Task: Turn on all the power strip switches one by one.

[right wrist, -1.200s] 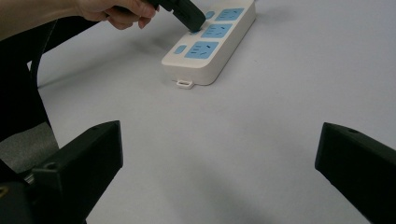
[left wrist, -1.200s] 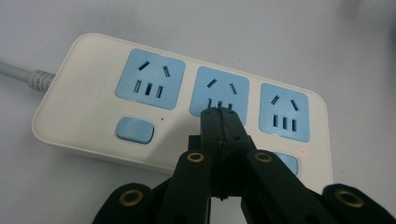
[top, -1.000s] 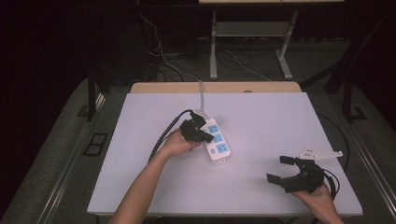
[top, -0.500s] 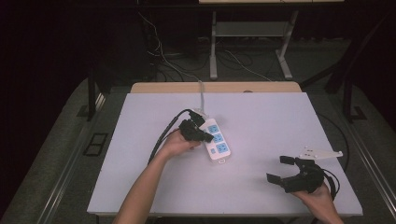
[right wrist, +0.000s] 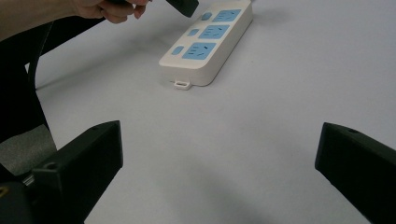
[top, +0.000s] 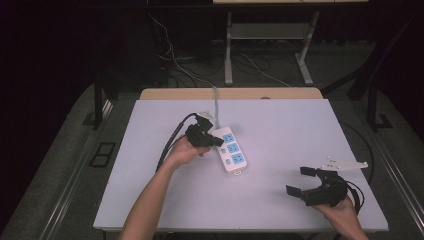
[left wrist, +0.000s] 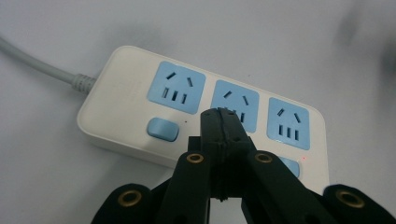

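Observation:
A white power strip (top: pixel 231 150) with three blue sockets and blue switches lies near the table's middle; its grey cord (top: pixel 216 102) runs toward the far edge. My left gripper (top: pixel 212 140) is shut with nothing between its jaws. In the left gripper view its closed tips (left wrist: pixel 222 116) hang over the strip (left wrist: pixel 121 93) between the first switch and the middle socket; whether they touch it I cannot tell. My right gripper (top: pixel 299 181) rests open near the front right corner, apart from the strip. In the right gripper view its jaws (right wrist: pixel 219 140) stand wide, facing the strip (right wrist: pixel 205 51) and the left gripper (right wrist: pixel 182 5).
The white table top (top: pixel 280 120) has bare room to the right of the strip and in front of it. A wooden board (top: pixel 230 93) lines the far edge. The left gripper's black cable (top: pixel 172 140) loops beside the forearm. Dark floor with loose wires lies beyond.

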### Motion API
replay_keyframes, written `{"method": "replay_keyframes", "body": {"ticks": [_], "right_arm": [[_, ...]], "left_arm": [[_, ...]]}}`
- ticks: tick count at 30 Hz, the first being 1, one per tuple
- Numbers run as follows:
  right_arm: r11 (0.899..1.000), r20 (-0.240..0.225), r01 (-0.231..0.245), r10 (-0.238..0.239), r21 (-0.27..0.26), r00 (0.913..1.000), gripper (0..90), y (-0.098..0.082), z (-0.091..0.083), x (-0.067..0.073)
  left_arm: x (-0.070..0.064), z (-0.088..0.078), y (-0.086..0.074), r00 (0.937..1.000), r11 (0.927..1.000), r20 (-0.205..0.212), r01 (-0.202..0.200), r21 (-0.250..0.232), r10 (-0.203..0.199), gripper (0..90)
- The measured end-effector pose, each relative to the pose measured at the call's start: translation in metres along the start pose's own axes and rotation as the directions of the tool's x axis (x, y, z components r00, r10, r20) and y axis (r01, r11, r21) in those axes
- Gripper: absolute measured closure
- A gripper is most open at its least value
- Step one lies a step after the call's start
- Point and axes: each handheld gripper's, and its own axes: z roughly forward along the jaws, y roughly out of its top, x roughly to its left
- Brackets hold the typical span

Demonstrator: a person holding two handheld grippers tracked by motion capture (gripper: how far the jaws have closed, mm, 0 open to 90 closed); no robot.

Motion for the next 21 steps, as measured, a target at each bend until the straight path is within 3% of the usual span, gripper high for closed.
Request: {"method": "replay_keyframes", "body": {"ticks": [11, 14, 21], "right_arm": [[1.0, 0.002, -0.001, 0.001, -0.001, 1.0, 0.7, 0.0, 0.0, 0.0], [1.0, 0.003, -0.002, 0.002, 0.0, 1.0, 0.7, 0.0, 0.0, -0.001], [1.0, 0.004, -0.005, 0.005, -0.001, 1.0, 0.7, 0.0, 0.0, -0.001]], "left_arm": [[0.003, -0.012, 0.01, 0.9995, 0.9999, -0.027, -0.015, 0.001, 0.015, 89.6], [0.003, -0.012, 0.013, 0.9988, 0.9992, -0.036, -0.034, 0.023, 0.035, 89.6], [0.009, -0.005, 0.015, 0.9988, 0.9989, -0.036, -0.03, 0.036, 0.032, 89.6]]}}
